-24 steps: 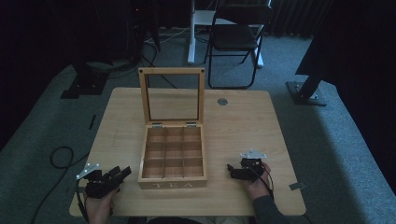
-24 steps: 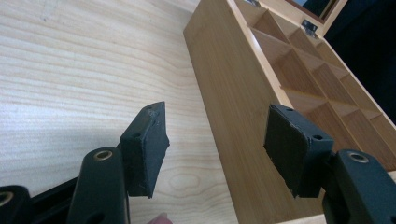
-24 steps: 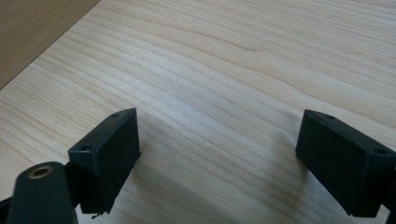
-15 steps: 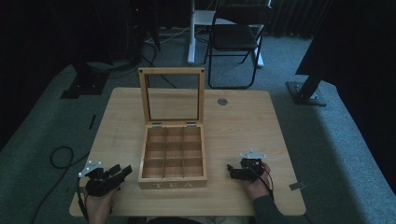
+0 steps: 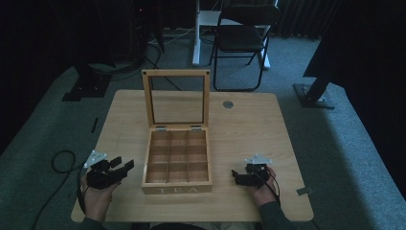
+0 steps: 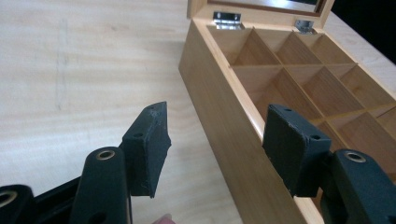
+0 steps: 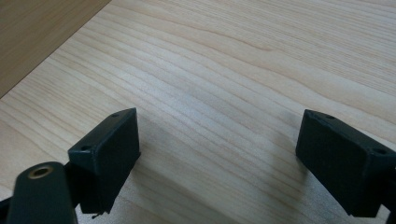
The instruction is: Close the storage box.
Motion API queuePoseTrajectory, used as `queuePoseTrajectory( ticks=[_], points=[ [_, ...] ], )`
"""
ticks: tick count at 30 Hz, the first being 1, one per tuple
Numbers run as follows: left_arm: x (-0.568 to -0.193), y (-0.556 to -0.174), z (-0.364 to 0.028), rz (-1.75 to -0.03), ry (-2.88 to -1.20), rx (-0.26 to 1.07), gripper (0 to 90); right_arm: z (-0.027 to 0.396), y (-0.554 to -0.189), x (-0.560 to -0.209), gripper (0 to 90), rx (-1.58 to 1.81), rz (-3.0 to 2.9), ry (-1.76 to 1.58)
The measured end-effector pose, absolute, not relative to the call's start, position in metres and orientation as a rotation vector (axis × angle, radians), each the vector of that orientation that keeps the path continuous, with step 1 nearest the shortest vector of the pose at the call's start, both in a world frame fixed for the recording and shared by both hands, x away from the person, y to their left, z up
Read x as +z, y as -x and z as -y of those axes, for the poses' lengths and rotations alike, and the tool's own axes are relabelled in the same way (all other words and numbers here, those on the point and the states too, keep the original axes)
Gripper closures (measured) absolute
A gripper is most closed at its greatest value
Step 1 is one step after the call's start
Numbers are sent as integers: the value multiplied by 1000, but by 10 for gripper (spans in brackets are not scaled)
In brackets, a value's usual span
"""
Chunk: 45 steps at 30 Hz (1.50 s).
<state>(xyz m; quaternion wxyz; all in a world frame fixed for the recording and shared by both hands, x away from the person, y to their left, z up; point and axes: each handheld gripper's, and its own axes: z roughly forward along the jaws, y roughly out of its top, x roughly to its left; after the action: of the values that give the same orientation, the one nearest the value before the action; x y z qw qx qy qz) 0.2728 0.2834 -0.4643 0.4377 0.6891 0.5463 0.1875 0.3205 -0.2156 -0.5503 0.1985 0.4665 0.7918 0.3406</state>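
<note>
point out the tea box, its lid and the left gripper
tea box (image 5: 177, 189), high view, front wall by the lettering
lid (image 5: 206, 98), high view, right side of its raised frame
left gripper (image 5: 122, 164), high view, between its open jaws

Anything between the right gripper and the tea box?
Nothing: bare table between the right gripper and the tea box, seen in the high view.

A black folding chair (image 5: 243, 40) stands on the grey carpet (image 5: 335, 143) at the upper middle of the frame, beside a white post (image 5: 197, 33). A dark stand base (image 5: 313, 96) sits at the right. On the wooden table (image 5: 249, 129) a small round grey disc (image 5: 228, 104) lies right of centre. A black cable (image 5: 60, 160) loops at lower left
</note>
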Motion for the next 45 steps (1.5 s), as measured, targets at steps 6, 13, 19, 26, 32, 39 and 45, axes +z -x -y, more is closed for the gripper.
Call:
queuePoseTrajectory(
  ticks=[6, 13, 19, 26, 32, 39, 45],
  points=[
    [-458, -282, -284, -1338, -1760, 478, 429, 215, -320, -550, 131, 952, -2213, -1307],
    [-459, -293, -286, -1327, -1802, 473, 445, 215, -320, -550, 131, 954, -2214, -1306],
    [-459, -300, -289, -1345, -1790, 485, 451, 215, -320, -550, 131, 956, -2218, -1301],
    [-451, -308, -290, -1339, -1789, 500, 463, 215, -320, -550, 131, 956, -2218, -1301],
    [-443, -315, -287, -1311, -1800, 511, 464, 215, -320, -550, 131, 954, -2220, -1300],
    [-436, -324, -282, -1294, -1824, 541, 463, 215, -320, -550, 131, 956, -2219, -1300],
    [-432, -329, -280, -1289, -1821, 558, 462, 215, -320, -550, 131, 955, -2219, -1300]
  ],
)
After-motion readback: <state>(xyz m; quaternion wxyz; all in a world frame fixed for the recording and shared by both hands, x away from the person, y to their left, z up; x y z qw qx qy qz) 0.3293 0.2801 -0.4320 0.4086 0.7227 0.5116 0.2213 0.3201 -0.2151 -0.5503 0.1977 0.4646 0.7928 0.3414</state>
